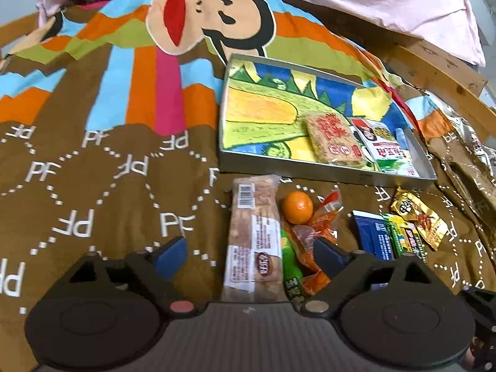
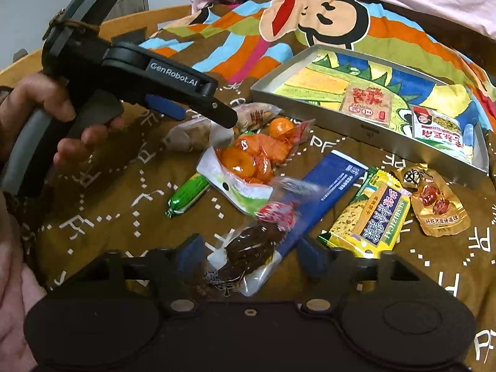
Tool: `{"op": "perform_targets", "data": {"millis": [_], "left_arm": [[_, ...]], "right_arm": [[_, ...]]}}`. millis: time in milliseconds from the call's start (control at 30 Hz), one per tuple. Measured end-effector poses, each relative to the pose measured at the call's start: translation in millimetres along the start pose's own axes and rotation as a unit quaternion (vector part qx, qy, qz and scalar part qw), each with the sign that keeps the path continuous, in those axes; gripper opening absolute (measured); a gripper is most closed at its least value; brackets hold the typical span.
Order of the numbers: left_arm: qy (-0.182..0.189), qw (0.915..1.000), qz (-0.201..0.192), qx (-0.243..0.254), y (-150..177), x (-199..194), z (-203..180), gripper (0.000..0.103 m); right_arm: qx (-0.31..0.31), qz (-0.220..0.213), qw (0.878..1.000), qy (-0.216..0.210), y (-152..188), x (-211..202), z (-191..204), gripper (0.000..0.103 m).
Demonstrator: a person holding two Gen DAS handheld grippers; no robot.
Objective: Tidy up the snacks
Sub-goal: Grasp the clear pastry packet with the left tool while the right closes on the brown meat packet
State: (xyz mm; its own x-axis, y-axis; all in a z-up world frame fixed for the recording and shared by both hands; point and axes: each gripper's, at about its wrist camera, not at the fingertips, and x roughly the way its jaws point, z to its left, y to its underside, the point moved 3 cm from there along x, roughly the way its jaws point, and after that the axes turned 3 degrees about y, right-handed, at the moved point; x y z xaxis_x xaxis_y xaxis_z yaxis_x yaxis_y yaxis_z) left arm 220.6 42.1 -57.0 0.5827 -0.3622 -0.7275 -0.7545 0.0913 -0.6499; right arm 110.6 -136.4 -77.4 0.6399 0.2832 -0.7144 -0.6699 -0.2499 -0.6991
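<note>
With two packets already in the far-right tray (image 1: 325,172), this looks like the pick-up step: the left gripper (image 1: 248,255) gapes wide around the long bar (image 1: 254,235), the right gripper (image 2: 251,255) straddles the dark packet (image 2: 248,251) untouching, needing closure next.

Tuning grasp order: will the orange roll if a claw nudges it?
Probably. The orange looks round and smooth, so a push should roll it. It lies loose on the cloth, whose softness may slow it. Packets crowd one side and could stop it there.
</note>
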Motion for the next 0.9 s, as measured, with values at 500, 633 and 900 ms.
{"op": "perform_targets", "data": {"millis": [500,633,900], "left_arm": [[0.004,0.9975,0.047,-0.052,16.4,5.7,3.0,0.042],[0.001,0.9976,0.043,-0.054,18.7,-0.8,0.0,0.042],[-0.006,0.9955,0.068,-0.066,40.6,-29.8,-13.4,0.042]], "right_arm": [[0.025,-0.011,0.999,0.028,-0.7,-2.7,-10.7,0.049],[0.029,-0.013,0.999,0.027,-0.2,-3.2,-11.8,0.049],[0.032,-0.024,0.999,0.029,-1.2,-6.2,-12.1,0.049]]}}
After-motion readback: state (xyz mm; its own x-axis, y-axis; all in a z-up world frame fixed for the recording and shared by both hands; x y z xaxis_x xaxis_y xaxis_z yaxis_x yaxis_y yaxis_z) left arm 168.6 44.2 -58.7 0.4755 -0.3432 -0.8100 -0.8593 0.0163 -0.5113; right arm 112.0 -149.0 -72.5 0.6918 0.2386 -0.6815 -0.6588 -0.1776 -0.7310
